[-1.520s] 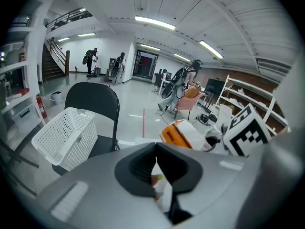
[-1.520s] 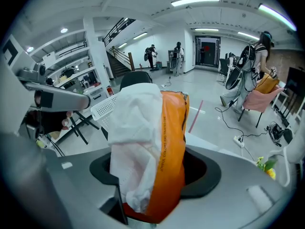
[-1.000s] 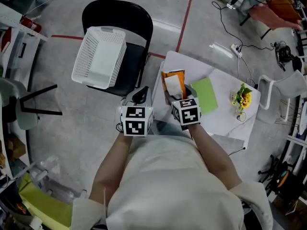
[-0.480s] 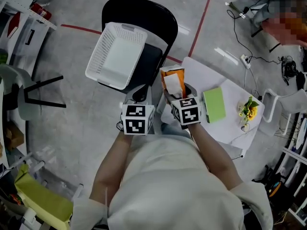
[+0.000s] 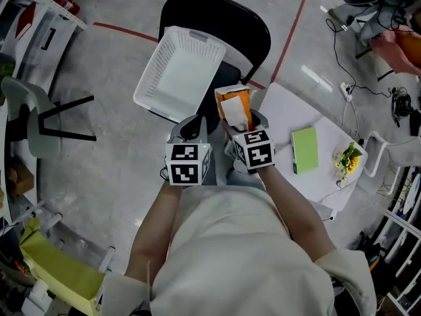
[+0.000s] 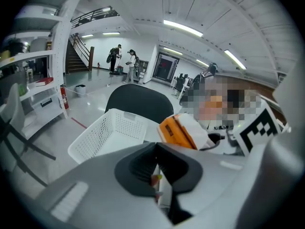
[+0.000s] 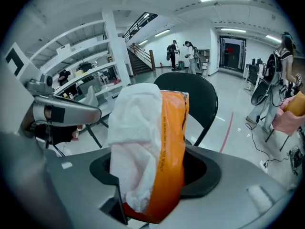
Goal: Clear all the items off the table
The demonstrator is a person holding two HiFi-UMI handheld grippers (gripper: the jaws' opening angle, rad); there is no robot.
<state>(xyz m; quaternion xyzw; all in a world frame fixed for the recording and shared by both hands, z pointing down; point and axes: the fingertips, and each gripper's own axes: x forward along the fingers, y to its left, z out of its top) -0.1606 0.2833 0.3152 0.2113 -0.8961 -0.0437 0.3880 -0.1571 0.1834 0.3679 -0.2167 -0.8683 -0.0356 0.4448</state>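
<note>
The right gripper's jaws pinch an upright orange plastic pack of white tissues near a white perforated plastic basket; the left gripper's jaws are pressed together.

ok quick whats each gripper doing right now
left gripper: closed, jaws together, nothing clearly held
right gripper: closed on the orange tissue pack

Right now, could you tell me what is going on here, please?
A person is clearing a table with two handheld grippers. The right gripper is shut on an orange tissue pack, held beside the white basket on the black chair. The left gripper is shut. A green pad and flowers are on the table.
</note>
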